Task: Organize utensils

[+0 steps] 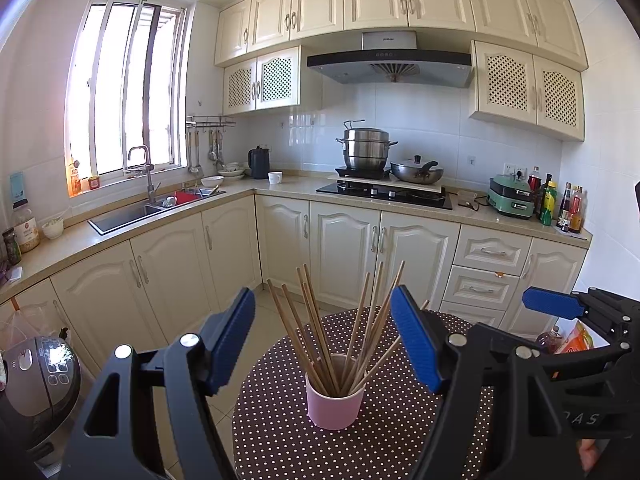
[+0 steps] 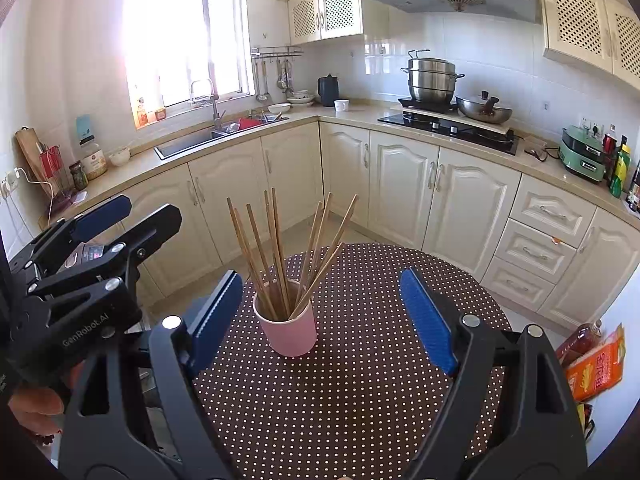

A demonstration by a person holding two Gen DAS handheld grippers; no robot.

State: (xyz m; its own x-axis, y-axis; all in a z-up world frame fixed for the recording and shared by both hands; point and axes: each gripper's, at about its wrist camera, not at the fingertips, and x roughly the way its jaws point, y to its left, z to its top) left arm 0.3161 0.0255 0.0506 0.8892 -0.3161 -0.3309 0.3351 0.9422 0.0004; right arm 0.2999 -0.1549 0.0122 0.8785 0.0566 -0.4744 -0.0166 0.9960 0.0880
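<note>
Kitchen scene seen from two hand-held grippers, side by side above a round table covered in a dark brown cloth with white polka dots (image 2: 360, 400). On the cloth stands a small pink cylindrical cup (image 2: 288, 330), upright, holding a loose bunch of long wooden chopsticks (image 2: 276, 256) that fan outward from its mouth, some leaning left, some right.

From its own camera, the left gripper (image 1: 324, 340), black with blue ribbed pads, has its jaws spread wide with nothing between the pads; the cup (image 1: 335, 404) and chopsticks (image 1: 320, 328) appear in the gap but lie beyond the fingertips, untouched. From the other camera, the right gripper (image 2: 322, 316), of the same make, is likewise spread wide and grips nothing; the cup sits ahead of its pads, nearer the left-hand one.

Each camera also catches the neighbouring gripper at the frame's edge, along with part of a person's hand (image 2: 34, 406) behind the left one.

Behind the table, cream cabinets line an L-shaped counter with a steel sink (image 1: 132, 216) under a bright window, a black hob carrying a stacked steel steamer pot (image 1: 366, 148) and a wok, and a range hood above
</note>
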